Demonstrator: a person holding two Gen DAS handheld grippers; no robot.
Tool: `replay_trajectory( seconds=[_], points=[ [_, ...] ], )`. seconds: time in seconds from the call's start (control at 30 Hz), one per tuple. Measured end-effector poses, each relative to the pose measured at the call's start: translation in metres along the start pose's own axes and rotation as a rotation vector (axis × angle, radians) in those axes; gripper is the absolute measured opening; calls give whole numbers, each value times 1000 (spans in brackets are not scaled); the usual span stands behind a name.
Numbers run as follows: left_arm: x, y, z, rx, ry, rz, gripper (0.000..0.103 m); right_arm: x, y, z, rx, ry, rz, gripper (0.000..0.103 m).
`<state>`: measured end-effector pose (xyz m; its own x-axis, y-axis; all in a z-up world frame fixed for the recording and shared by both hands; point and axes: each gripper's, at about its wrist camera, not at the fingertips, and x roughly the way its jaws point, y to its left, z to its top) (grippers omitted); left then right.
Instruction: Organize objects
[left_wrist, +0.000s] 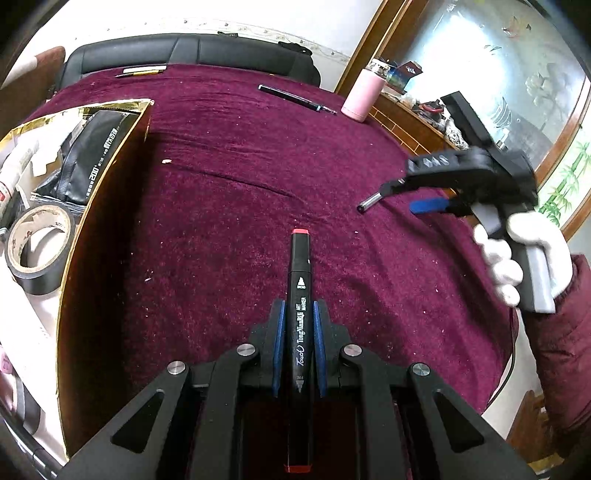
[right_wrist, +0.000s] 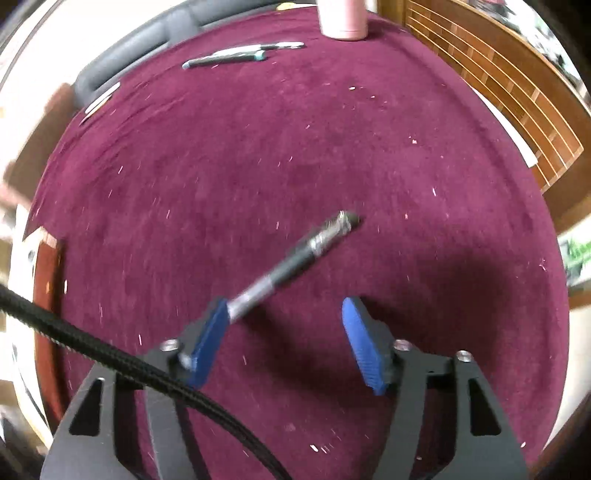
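My left gripper (left_wrist: 298, 314) is shut on a black art marker (left_wrist: 300, 295) with red caps, held lengthwise between the blue pads above the maroon tablecloth (left_wrist: 240, 177). An open gold-lined box (left_wrist: 107, 206) stands at its left. My right gripper (right_wrist: 282, 314) is open wide above the cloth. A black and silver pen (right_wrist: 295, 258) lies slanted in front of it, its near end against the left blue pad (right_wrist: 210, 332). The right gripper also shows in the left wrist view (left_wrist: 413, 197), with the pen (left_wrist: 376, 197) sticking out beside its fingers.
The box holds a roll of tape (left_wrist: 38, 249), a black pouch (left_wrist: 88, 158) and other items. A pink bottle (left_wrist: 364, 94) stands at the far right of the table. More pens (left_wrist: 297, 98) lie at the far side. A black cable (right_wrist: 110, 354) crosses the right gripper.
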<state>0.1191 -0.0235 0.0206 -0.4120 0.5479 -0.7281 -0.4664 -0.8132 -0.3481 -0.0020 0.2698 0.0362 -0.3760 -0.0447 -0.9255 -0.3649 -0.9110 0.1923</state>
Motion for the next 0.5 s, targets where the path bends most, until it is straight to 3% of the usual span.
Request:
replay_trajectory(
  seconds=[0.03,0.1,0.2,0.37,0.5],
  points=[
    [0,0,-1,1,-1,1,12,1,1,4,24,-8,-7,40],
    [-1,-2,-3,10,-3,9,12,4,11,8,-1,-15,-67,25],
    [-1,-7,-4,37,-6,36,12,4,33,0,-115,-26,-159,19],
    [1,-11,-3,57,-7,42,12,4,74,-25,-308,-39,-163,11],
    [-2,-9,-5,54,-9,-2,12,-3,72,-31,-290,-34,-98,7]
  ],
)
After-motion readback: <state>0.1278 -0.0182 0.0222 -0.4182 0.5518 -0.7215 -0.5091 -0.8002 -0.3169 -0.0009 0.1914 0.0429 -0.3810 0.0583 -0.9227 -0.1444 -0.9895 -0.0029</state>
